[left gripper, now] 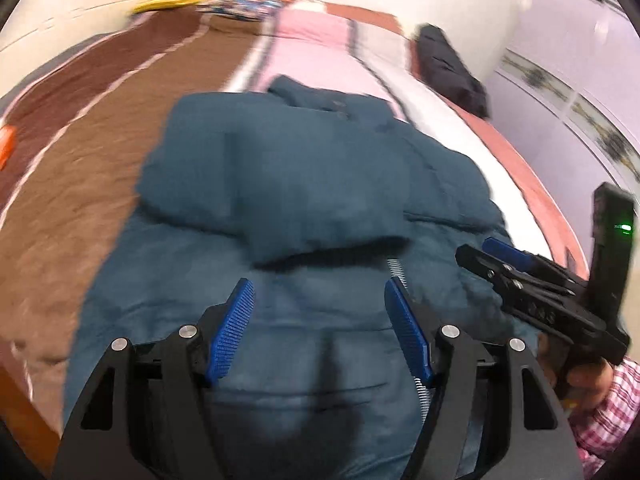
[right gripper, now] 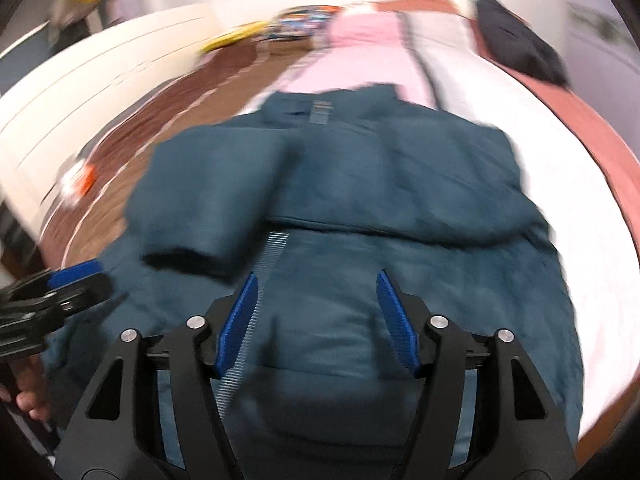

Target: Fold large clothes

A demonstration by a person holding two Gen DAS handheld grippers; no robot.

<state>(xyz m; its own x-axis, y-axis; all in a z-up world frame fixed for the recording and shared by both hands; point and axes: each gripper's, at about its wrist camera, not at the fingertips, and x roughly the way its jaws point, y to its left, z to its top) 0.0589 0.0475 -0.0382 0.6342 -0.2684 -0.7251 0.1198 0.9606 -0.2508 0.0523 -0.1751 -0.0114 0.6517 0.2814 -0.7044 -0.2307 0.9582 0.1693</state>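
left gripper (left gripper: 320,300): jaws spread wide, nothing between the blue ribbed pads (left gripper: 232,330); positioned above the lower front of the teal padded jacket (left gripper: 300,184), no contact visible. seen also from the right wrist view at the left edge (right gripper: 76,276), low beside the jacket's left hem, held by a hand (right gripper: 28,396).

right gripper (right gripper: 316,300): jaws likewise spread wide, pads (right gripper: 398,322) empty; positioned above the jacket's lower front, just right of the zipper (right gripper: 256,300). seen also from the left wrist view at the right edge (left gripper: 492,254), over the jacket's right border, with a green indicator light (left gripper: 624,227) on its body and a hand (left gripper: 588,376) in a pink checked sleeve (left gripper: 608,412) gripping the handle.

teal padded jacket (right gripper: 360,200): laid front side up on the bed, collar (right gripper: 340,100) pointing away from both grippers, hem nearest them. left sleeve (right gripper: 212,200) folded inward across the chest, cuff ending close to the zipper line. right sleeve folded across the body as a thick horizontal band (right gripper: 420,216).

bed cover: brown section (left gripper: 80,140) left of the jacket, pink stripe (left gripper: 316,44) beyond the collar, white section (right gripper: 560,140) to the right. dark bundle (left gripper: 448,68) near the far right edge of the bed, well apart from the jacket. yellow item (left gripper: 172,2) and multicoloured item (left gripper: 248,2) at the far end, blurred. orange object (left gripper: 6,146) on the brown section at far left. white wall panel (right gripper: 80,92) along the left side.
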